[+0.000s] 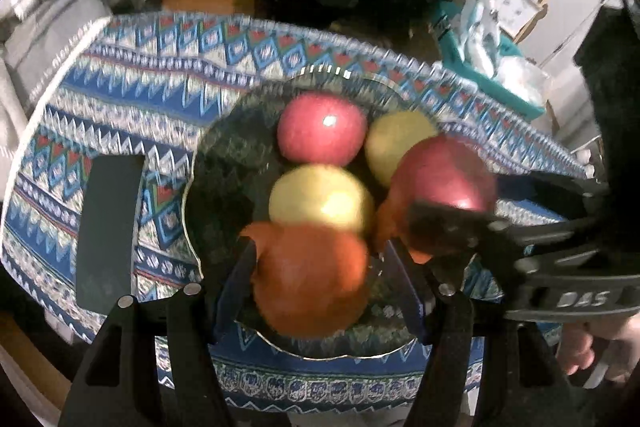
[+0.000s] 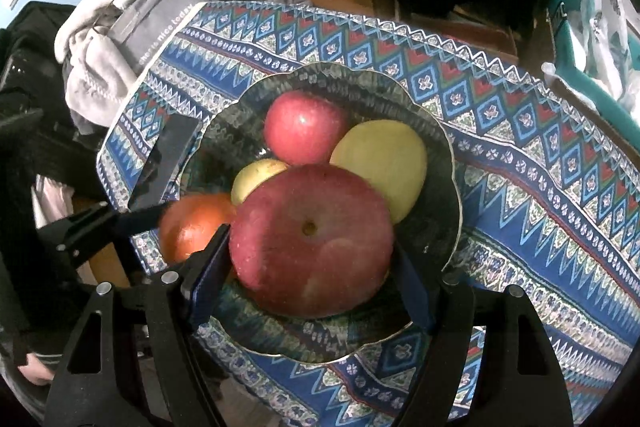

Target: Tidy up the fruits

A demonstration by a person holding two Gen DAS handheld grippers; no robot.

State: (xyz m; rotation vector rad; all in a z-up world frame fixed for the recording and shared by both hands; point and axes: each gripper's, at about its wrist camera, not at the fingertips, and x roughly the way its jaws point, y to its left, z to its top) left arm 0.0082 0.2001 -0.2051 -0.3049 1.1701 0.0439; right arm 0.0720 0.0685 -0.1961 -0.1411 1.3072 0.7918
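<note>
A glass bowl (image 1: 224, 163) (image 2: 440, 155) stands on the patterned cloth. In it lie a red apple (image 1: 322, 127) (image 2: 304, 127) and two yellow fruits, one on the left (image 1: 320, 199) (image 2: 256, 175) and one on the right (image 1: 396, 143) (image 2: 384, 163). My left gripper (image 1: 316, 275) (image 2: 168, 223) is shut on an orange fruit (image 1: 312, 279) (image 2: 196, 227) low over the bowl's near rim. My right gripper (image 2: 312, 267) (image 1: 424, 235) is shut on a big red apple (image 2: 312, 239) (image 1: 444, 175), which sits low among the bowl's fruits, its blue pads against both sides.
A dark flat rectangle (image 1: 108, 227) (image 2: 168, 163) lies on the cloth (image 1: 160, 87) (image 2: 540, 187) left of the bowl. Grey clothes (image 1: 60, 7) (image 2: 140, 7) are piled beyond the table's left corner. A teal bin (image 1: 500, 83) with plastic bags stands at the right.
</note>
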